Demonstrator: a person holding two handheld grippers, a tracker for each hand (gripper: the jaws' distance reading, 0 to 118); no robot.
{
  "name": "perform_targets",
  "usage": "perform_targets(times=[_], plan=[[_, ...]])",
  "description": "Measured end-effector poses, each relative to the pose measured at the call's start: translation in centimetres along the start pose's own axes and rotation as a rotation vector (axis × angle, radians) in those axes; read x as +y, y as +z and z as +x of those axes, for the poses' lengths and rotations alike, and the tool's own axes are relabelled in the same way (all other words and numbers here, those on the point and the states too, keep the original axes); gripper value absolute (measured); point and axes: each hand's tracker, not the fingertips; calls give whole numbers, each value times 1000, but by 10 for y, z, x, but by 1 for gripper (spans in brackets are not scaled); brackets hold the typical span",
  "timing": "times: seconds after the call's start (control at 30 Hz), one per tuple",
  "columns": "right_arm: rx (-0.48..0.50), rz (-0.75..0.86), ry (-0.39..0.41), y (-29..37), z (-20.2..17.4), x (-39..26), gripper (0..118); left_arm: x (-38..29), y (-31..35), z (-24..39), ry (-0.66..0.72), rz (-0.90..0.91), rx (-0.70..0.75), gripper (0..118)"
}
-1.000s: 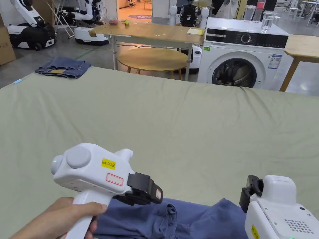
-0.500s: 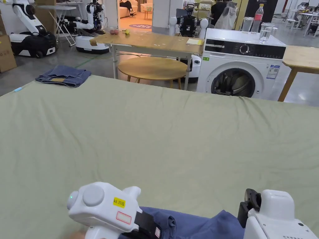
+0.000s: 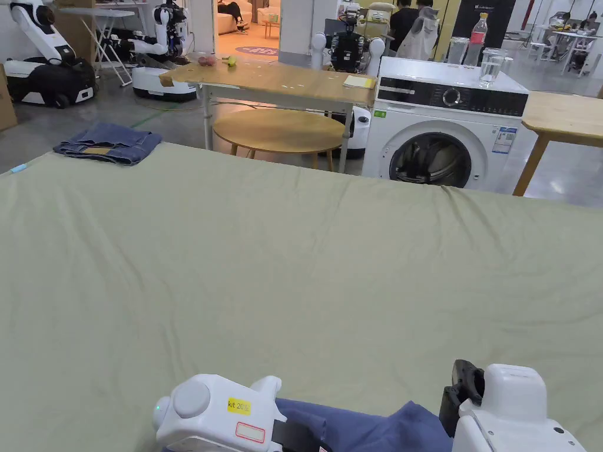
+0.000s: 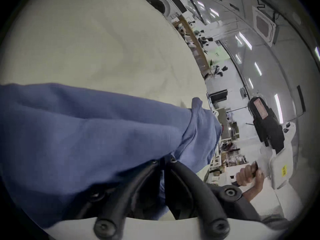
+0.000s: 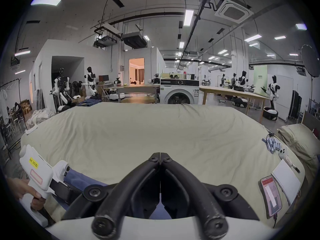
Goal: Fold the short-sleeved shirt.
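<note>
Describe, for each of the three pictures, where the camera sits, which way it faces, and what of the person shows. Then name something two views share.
Head view: on the person's head, facing across the green bed sheet toward the washing machine.
Left gripper view: on the left hand-held gripper, tilted, facing the blue shirt; the person's right hand shows.
Right gripper view: on the right hand-held gripper, level across the bed; fingers show.
Shared: shirt, washing machine.

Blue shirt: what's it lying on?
The blue shirt lies on the green bed sheet, at its near edge. What is beneath the bunched folds is hidden.
</note>
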Motion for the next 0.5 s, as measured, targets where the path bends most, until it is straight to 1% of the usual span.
perform_targets(times=[0.07,0.2,0.33,0.4,0.5], plan=[[-4,2,4,1,1,0,0,-1,3,5,-38,-1,23,0],[-7,-1,5,0,2,-1,0,2,21,19,-39,27,38,0],[-8,15,3,1,3,1,0,9,77,30,-97,129,15,0],[-12,33,5,3,3,4,0,9,110,28,-109,185,61,0],[-17,58,-3,5,3,8,0,7,158,12,-89,240,106,0]])
